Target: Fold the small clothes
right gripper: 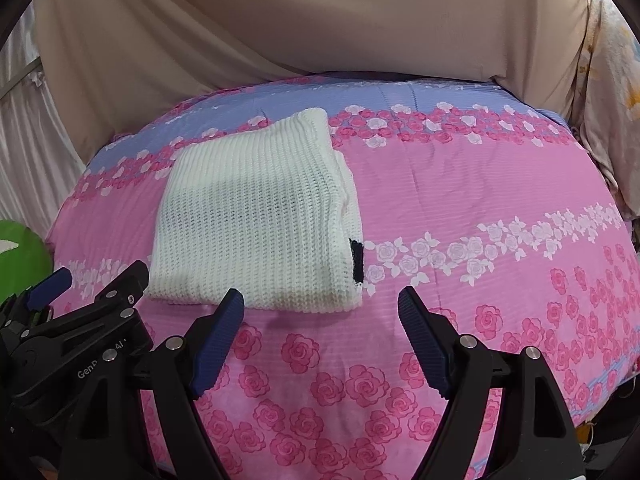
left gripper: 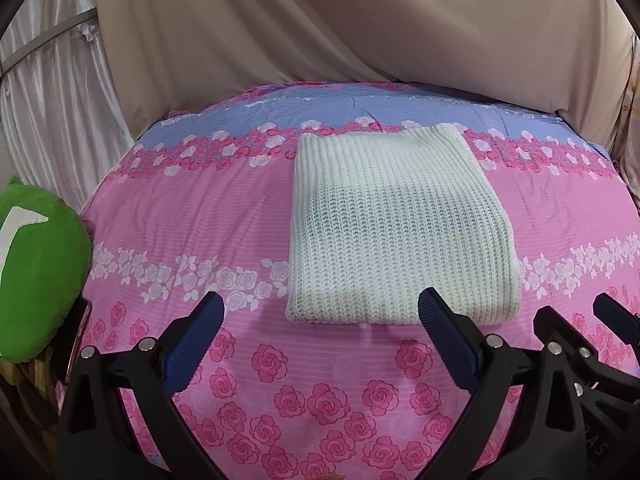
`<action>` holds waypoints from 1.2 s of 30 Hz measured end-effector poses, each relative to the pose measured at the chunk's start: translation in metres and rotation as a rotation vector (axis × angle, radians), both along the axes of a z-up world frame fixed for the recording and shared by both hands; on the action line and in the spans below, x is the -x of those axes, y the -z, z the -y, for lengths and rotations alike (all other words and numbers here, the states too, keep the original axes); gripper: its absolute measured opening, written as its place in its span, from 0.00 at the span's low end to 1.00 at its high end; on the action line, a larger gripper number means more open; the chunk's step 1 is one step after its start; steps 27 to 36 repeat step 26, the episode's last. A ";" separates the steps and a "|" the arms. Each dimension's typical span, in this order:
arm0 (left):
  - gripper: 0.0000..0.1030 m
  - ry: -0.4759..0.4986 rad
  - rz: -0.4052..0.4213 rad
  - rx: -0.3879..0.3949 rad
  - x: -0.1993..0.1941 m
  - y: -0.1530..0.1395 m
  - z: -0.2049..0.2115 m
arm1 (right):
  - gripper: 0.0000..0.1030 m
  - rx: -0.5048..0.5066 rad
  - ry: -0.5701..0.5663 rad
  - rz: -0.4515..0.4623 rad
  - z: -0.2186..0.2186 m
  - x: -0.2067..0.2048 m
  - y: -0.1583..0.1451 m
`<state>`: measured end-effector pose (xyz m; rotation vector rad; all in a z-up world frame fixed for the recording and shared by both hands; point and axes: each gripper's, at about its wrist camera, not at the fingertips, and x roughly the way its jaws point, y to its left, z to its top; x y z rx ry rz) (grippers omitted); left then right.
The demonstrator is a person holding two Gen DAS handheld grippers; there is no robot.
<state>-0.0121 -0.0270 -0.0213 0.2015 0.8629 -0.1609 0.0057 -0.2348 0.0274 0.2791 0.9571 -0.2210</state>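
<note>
A white knitted garment (left gripper: 396, 232) lies folded into a neat rectangle on the pink rose-patterned bed cover (left gripper: 200, 208). It also shows in the right wrist view (right gripper: 256, 220), with a small black tag (right gripper: 356, 260) at its right edge. My left gripper (left gripper: 320, 304) is open and empty, just short of the garment's near edge. My right gripper (right gripper: 320, 300) is open and empty, in front of the garment's near right corner. In the left wrist view the right gripper (left gripper: 576, 320) shows at the far right. In the right wrist view the left gripper (right gripper: 100, 280) shows at the left.
A green plush toy (left gripper: 36, 272) sits off the bed's left edge. Beige draped cloth (left gripper: 320, 40) hangs behind the bed, with a white curtain (left gripper: 48, 100) to the left. A floral cloth (right gripper: 612, 92) hangs at the right.
</note>
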 end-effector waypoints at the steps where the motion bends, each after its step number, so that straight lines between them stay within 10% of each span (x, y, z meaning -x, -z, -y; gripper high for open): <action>1: 0.93 -0.002 0.003 -0.004 0.000 0.000 0.000 | 0.75 0.000 0.001 -0.001 0.000 0.000 0.000; 36: 0.87 0.015 -0.031 0.001 -0.007 0.009 0.008 | 0.75 0.005 0.015 -0.034 0.002 -0.004 0.007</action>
